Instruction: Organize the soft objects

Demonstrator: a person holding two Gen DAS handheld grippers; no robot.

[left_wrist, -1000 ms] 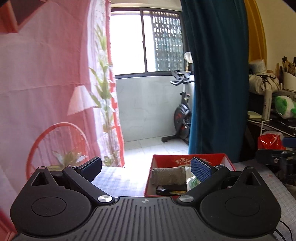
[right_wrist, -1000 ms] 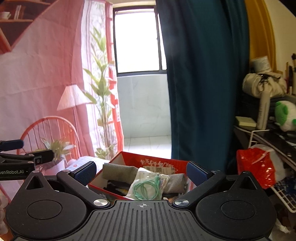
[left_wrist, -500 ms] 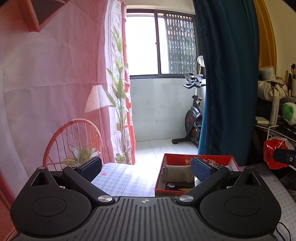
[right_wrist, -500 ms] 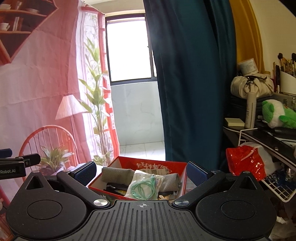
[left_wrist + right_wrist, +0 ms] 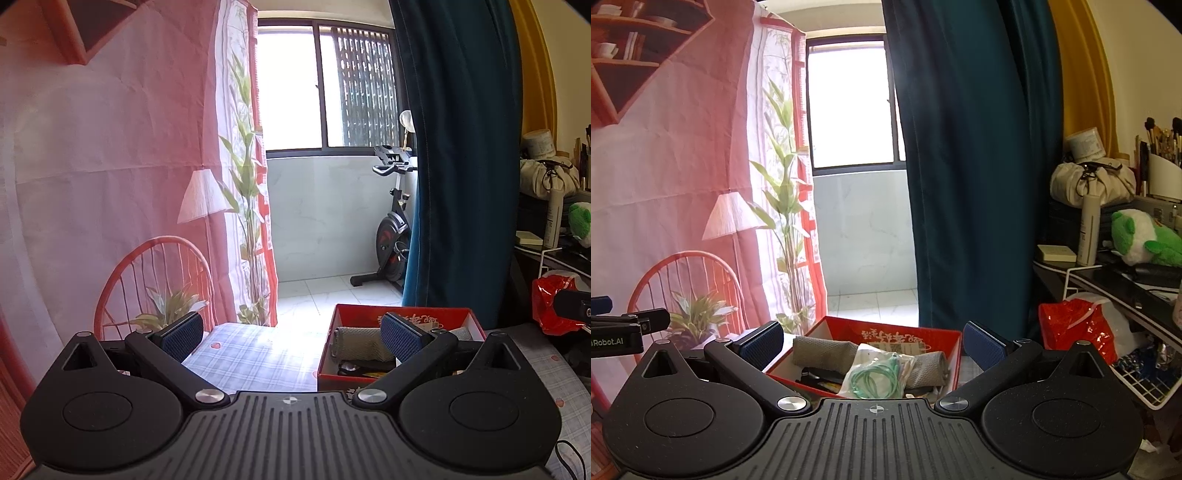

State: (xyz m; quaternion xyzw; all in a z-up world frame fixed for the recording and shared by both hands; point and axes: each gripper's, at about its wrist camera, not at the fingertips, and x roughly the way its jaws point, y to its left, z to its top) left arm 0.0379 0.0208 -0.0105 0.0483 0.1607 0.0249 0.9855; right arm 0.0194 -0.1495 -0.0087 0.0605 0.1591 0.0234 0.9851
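A red box (image 5: 955, 345) stands on the checked tablecloth (image 5: 251, 362). It holds rolled grey cloths (image 5: 823, 350), a clear bag with a green cable (image 5: 877, 376) and dark items. In the left wrist view the red box (image 5: 327, 350) is to the right, with a grey cloth roll (image 5: 356, 345) inside. My left gripper (image 5: 291, 336) is open and empty, above the cloth left of the box. My right gripper (image 5: 873, 345) is open and empty, just in front of the box.
A red plastic bag (image 5: 1078, 328) and a white wire basket (image 5: 1137, 380) are at the right. A green and white plush toy (image 5: 1145, 240) lies on a cluttered shelf. A teal curtain (image 5: 975, 166) hangs behind the box. An exercise bike (image 5: 395, 236) stands by the window.
Both grippers have pulled back and tilted up, so the red box sits lower and farther in both views. Both stay open and empty.
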